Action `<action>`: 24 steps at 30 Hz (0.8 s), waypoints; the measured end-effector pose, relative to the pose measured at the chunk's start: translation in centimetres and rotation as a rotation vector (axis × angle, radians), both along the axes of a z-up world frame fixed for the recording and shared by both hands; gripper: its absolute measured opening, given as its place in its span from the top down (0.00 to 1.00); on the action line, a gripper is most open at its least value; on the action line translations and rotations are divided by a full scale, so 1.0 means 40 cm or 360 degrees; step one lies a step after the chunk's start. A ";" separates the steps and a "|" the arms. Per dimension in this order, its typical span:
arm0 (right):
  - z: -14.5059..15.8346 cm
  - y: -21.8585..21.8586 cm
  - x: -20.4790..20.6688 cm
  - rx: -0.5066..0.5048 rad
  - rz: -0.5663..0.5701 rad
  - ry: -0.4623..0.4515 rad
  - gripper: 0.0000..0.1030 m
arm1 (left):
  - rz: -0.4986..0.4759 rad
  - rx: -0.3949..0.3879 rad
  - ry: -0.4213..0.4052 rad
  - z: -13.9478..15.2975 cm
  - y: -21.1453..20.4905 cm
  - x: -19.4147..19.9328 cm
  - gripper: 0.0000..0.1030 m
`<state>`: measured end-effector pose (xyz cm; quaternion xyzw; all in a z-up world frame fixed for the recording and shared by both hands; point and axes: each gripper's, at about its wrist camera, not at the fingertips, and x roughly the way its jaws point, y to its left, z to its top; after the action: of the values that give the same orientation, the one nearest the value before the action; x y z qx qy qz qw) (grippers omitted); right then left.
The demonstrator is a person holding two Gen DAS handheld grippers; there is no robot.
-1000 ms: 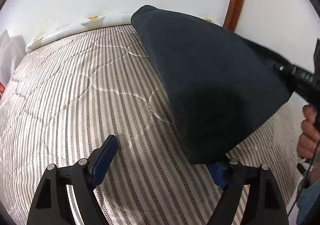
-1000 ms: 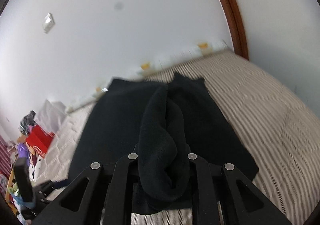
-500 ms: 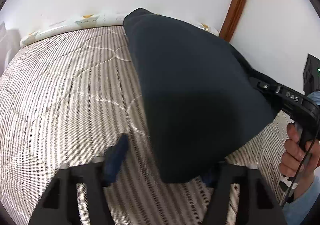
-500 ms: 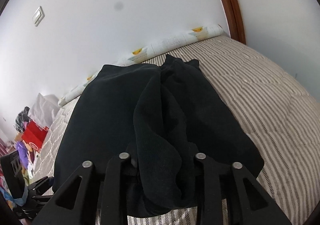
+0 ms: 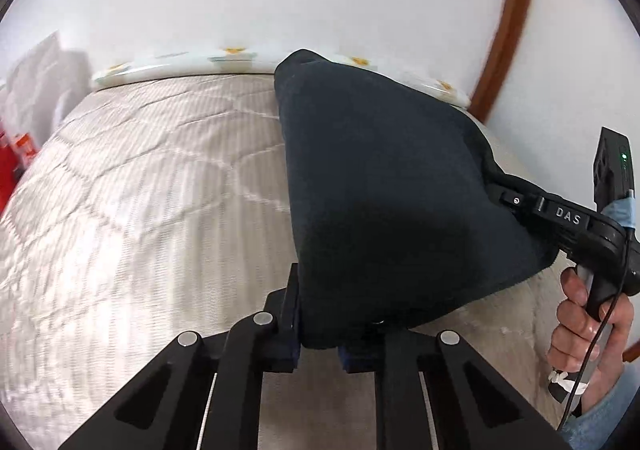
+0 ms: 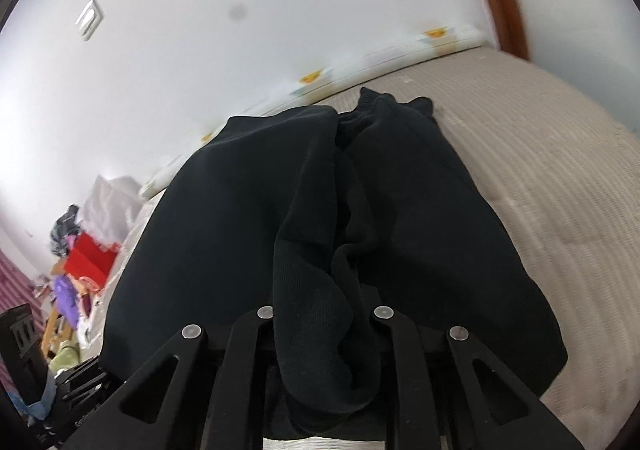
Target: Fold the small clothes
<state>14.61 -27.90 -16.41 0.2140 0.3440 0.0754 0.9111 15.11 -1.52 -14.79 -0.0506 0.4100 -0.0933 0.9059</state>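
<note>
A dark navy garment (image 5: 380,190) hangs stretched between both grippers above the striped mattress (image 5: 140,210). My left gripper (image 5: 320,334) has its jaws closing on the garment's near bottom corner, and the blue pads press the cloth from both sides. In the right wrist view the same garment (image 6: 224,230) drapes away over the bed, a thick bunched fold running between the fingers of my right gripper (image 6: 324,330), whose jaws are closing tighter on it. The right gripper (image 5: 568,218) also shows in the left wrist view, held by a hand (image 5: 584,326), its tips buried in cloth.
A rolled patterned pad (image 5: 168,64) lies along the white wall at the mattress's far edge. A brown wooden frame (image 5: 508,22) rises at the right. Beside the bed stand a red box (image 6: 90,258) and mixed clutter. My left gripper (image 6: 76,390) shows at the lower left.
The left jaws went from wide open beside the garment's corner to clamped on it. The garment now hangs closer and higher between the two grippers. The right grip stayed on its fold.
</note>
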 end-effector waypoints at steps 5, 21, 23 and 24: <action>0.007 0.133 0.026 0.0002 0.0130 0.0005 0.85 | 0.0121 0.0004 0.0013 0.011 0.136 -0.046 0.87; 0.044 0.237 0.058 -0.0105 0.0240 -0.0012 0.64 | -0.0009 -0.0141 0.0025 -0.016 0.192 -0.036 0.43; 0.034 0.238 0.075 -0.0071 0.0230 0.0020 0.64 | -0.0038 -0.0085 0.0026 -0.017 0.162 -0.025 0.40; 0.032 0.240 0.082 -0.0052 0.0225 0.0021 0.67 | -0.0022 -0.0036 0.0026 -0.020 0.149 -0.019 0.40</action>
<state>17.88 -18.30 -15.13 0.1747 0.3655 0.1325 0.9046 14.34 4.44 -15.58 -0.0586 0.4166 -0.1038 0.9013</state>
